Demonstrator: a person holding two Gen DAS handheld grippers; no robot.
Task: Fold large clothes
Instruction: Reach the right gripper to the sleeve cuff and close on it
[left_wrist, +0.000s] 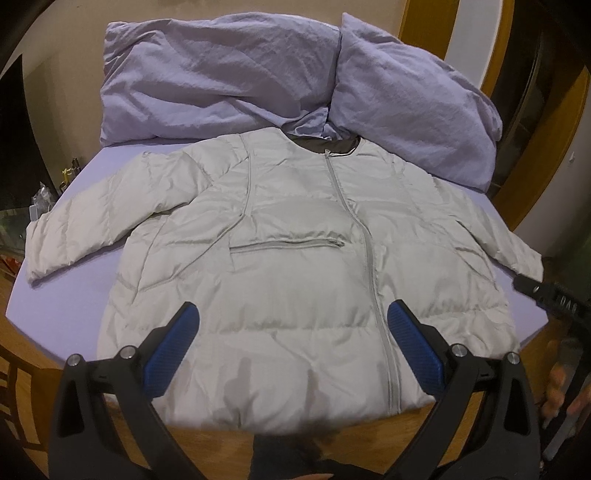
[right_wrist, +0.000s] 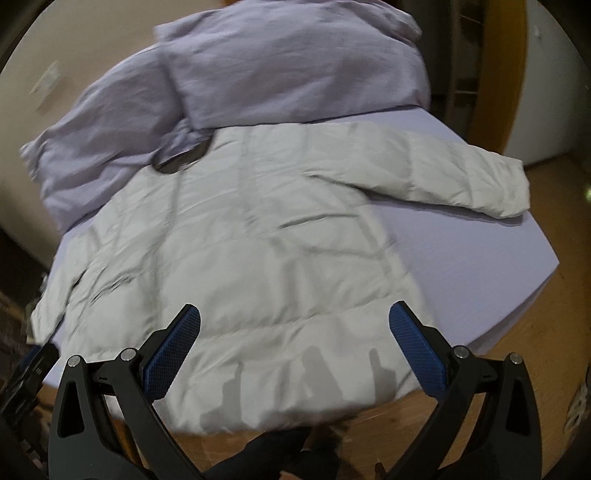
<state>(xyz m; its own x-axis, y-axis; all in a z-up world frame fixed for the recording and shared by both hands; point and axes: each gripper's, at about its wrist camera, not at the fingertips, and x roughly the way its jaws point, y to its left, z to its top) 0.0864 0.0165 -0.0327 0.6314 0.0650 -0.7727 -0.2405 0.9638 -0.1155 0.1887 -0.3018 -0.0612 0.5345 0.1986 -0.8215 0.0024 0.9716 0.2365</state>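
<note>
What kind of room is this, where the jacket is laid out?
Most likely a bedroom at home. The pale puffer jacket lies spread on a bed with a lilac sheet, two rumpled lilac pillows sit behind its collar, and a wooden floor shows past the bed's edge.

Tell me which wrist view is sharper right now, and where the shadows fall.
Left wrist view: sharp, the jacket zipper and pocket read clearly, edges bowed by fisheye. Right wrist view: motion-blurred, seams on the jacket smeared. In both, gripper shadows fall on the hem nearest the camera.
</note>
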